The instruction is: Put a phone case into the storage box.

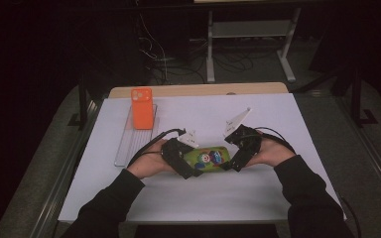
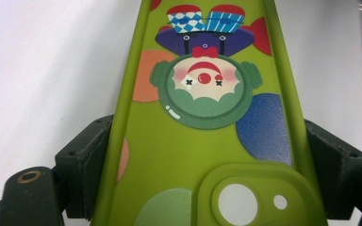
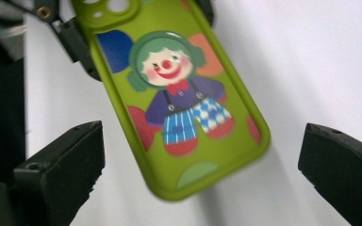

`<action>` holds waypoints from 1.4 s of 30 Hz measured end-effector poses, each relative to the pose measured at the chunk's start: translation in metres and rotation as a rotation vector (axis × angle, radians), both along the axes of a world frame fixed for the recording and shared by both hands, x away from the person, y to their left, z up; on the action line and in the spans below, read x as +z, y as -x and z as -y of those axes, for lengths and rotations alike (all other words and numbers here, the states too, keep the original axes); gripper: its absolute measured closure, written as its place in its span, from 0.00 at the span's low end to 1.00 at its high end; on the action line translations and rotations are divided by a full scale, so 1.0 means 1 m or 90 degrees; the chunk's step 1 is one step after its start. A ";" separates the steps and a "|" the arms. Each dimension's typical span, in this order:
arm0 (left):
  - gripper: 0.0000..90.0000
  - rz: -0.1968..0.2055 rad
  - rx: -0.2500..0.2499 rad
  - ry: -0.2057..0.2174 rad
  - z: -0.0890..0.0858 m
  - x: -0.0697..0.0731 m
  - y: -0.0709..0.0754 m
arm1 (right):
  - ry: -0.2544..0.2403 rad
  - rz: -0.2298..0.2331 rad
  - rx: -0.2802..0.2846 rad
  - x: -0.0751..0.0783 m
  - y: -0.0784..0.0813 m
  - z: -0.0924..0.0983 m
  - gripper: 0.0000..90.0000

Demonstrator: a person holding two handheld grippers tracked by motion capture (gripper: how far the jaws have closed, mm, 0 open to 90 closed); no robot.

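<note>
Two phone cases are on the white table (image 1: 278, 193). At far left, one plain orange case (image 1: 142, 108) stands on a ribbed metal tray (image 1: 127, 144). Near the middle, one green case (image 1: 207, 158), printed with a clown and coloured dots, has rounded corners and a raised camera cutout. The left gripper (image 2: 207, 155) has its jaws clamped on the green case's side edges at the camera end. The right gripper (image 3: 202, 174) has its jaws spread wide, flanking the bottom end without touching.
</note>
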State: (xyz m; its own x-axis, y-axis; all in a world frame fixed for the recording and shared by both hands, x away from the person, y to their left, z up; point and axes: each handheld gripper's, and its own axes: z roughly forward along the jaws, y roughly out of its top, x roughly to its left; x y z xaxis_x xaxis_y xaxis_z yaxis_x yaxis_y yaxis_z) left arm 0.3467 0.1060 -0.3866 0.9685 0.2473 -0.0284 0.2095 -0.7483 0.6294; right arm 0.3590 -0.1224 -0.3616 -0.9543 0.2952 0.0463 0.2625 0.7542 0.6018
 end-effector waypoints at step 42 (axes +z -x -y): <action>0.17 -0.012 0.178 0.006 -0.023 -0.004 0.001 | -0.148 0.080 -0.385 -0.054 0.049 0.049 0.00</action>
State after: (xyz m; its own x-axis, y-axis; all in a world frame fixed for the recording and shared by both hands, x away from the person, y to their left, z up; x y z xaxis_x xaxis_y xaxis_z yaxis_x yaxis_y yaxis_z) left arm 0.3462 0.1286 -0.3904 0.8623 0.5039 -0.0501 0.4188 -0.6541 0.6299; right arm 0.3098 -0.1718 -0.4153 -0.6254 0.7769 0.0724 0.5164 0.3425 0.7849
